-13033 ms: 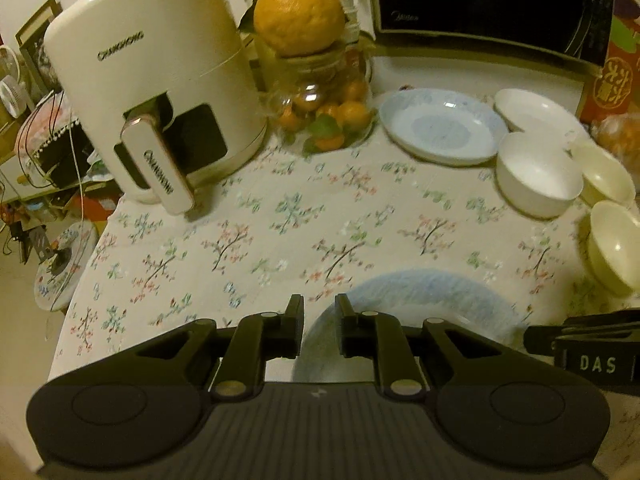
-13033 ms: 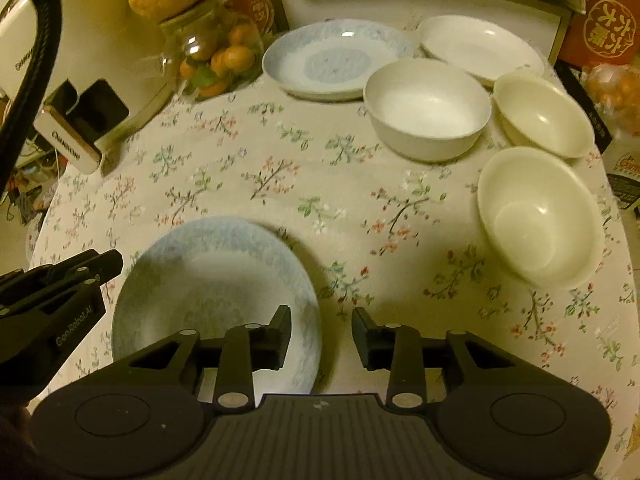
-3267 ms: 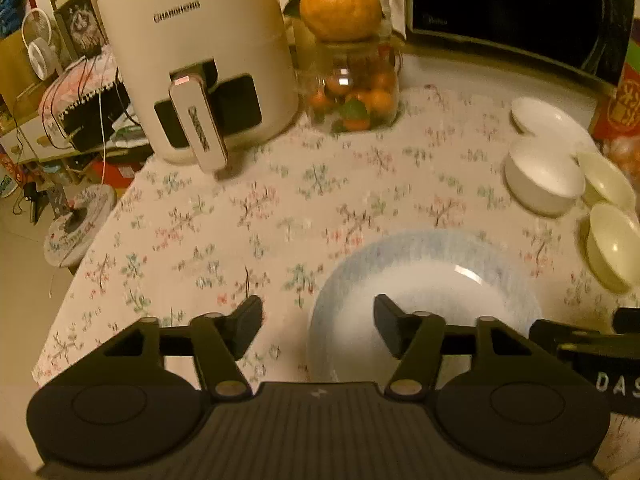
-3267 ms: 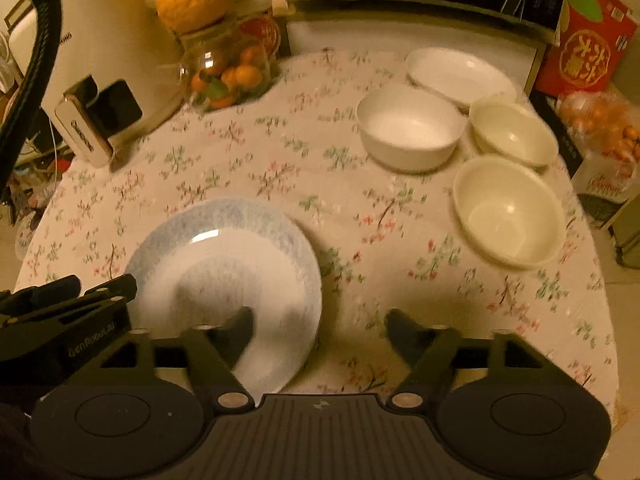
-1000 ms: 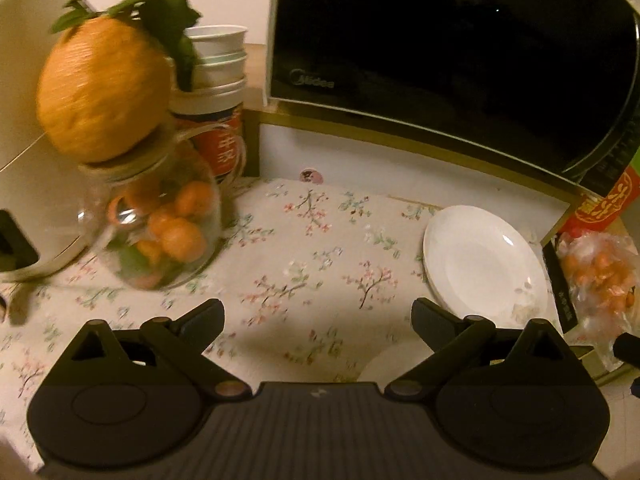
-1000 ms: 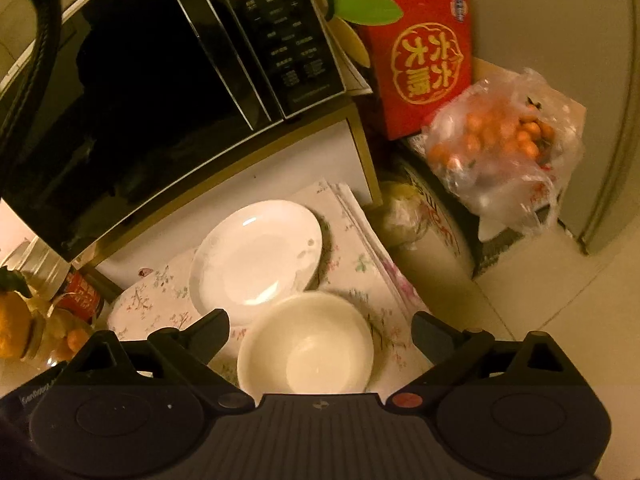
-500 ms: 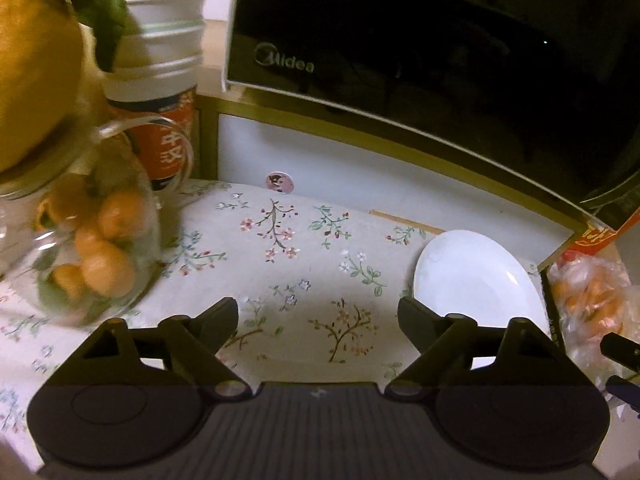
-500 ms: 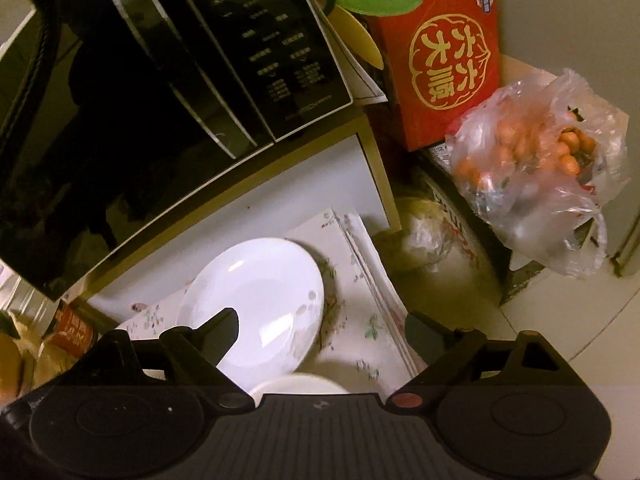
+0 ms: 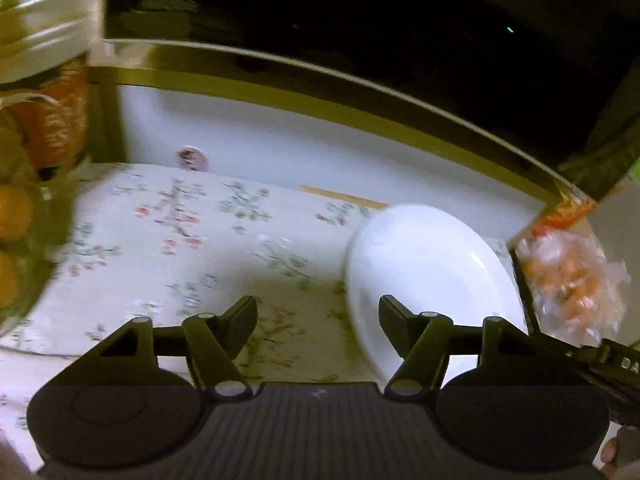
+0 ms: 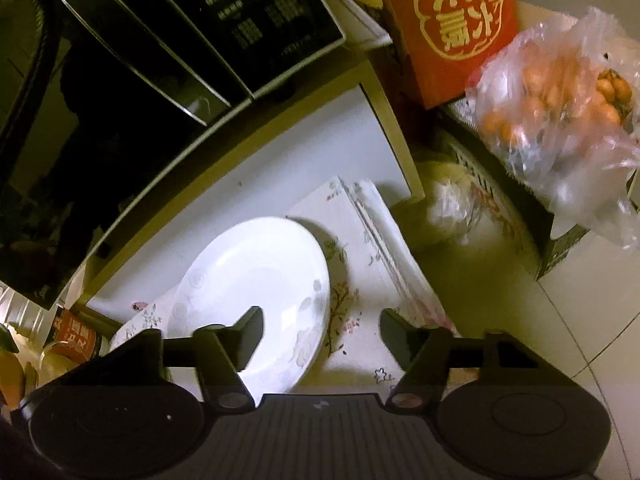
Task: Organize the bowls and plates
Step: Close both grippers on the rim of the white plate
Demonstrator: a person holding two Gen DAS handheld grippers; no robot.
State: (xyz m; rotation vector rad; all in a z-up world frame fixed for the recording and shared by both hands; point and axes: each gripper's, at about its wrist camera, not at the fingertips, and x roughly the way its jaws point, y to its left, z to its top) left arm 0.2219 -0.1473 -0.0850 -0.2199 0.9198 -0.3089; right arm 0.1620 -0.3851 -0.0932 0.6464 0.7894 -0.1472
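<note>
A white plate [image 9: 428,268] lies on the floral tablecloth at the back right corner of the table, below the microwave. My left gripper [image 9: 318,314] is open and empty, with its right finger over the plate's left part. The plate also shows in the right wrist view [image 10: 256,280]. My right gripper [image 10: 322,326] is open and empty, its left finger over the plate and its right finger past the plate's right rim. The other bowls and the blue plates are out of view.
A black microwave [image 9: 360,32] stands on a shelf right behind the plate. A glass jar of small oranges [image 9: 16,216] is at the left. A red box [image 10: 456,28] and a plastic bag of oranges [image 10: 560,92] sit beyond the table's right edge [image 10: 400,264].
Both grippers have moved in closer to the white plate at the back right, staying open. The cream bowl has dropped out of the right wrist view.
</note>
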